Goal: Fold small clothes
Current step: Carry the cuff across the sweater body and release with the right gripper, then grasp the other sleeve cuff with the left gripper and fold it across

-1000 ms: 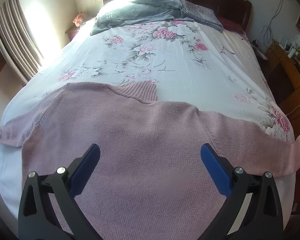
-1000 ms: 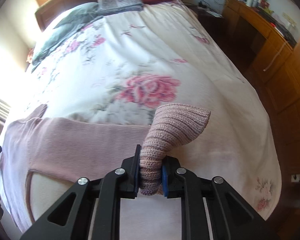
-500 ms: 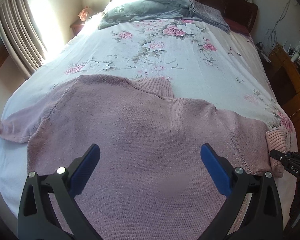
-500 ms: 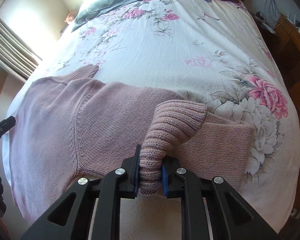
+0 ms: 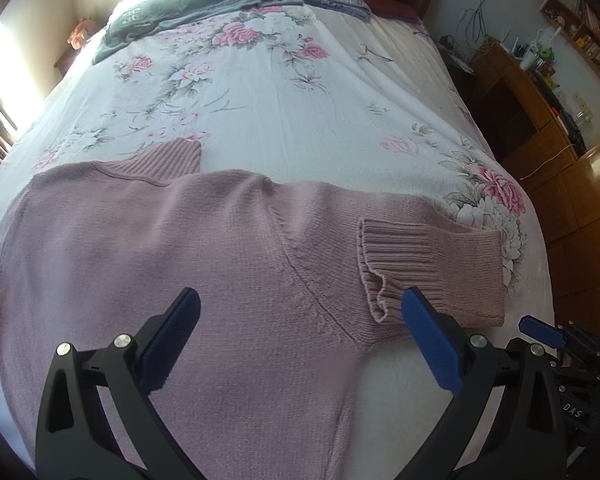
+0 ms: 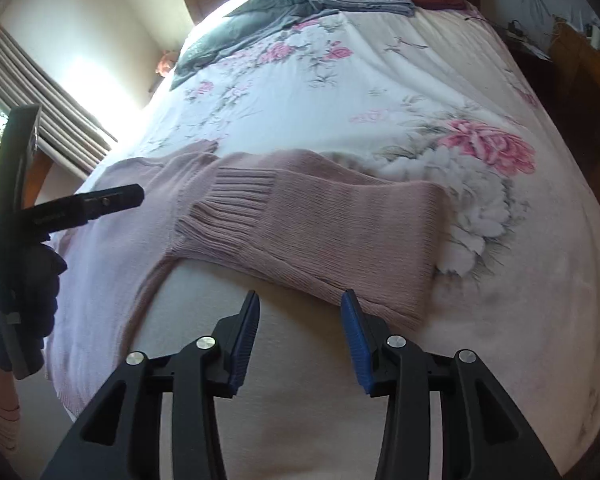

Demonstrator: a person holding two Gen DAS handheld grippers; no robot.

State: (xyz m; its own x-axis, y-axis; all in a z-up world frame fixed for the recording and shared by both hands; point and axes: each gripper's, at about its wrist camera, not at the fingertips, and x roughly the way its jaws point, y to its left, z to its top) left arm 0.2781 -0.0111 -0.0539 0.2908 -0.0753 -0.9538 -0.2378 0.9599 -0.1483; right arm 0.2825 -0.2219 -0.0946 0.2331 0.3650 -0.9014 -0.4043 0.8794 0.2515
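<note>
A pink knit sweater point(image 5: 204, 264) lies spread flat across the near end of the bed point(image 5: 284, 96), its ribbed collar point(image 5: 168, 160) pointing toward the grey pillow point(image 5: 188, 4) at the headboard. The left tongs point(image 5: 296, 312) hover above the sweater's body with their blue-padded fingers point(image 5: 172, 340) wide apart, holding nothing. To the right, the sleeve point(image 6: 340, 224) is folded back on itself, its ribbed cuff point(image 6: 228, 204) resting near the shoulder seam. The right tongs point(image 6: 300, 316) sit just short of the folded sleeve's near edge, jaws parted and empty. A wooden cabinet point(image 5: 540, 128) stands beside the bed on the far right.
</note>
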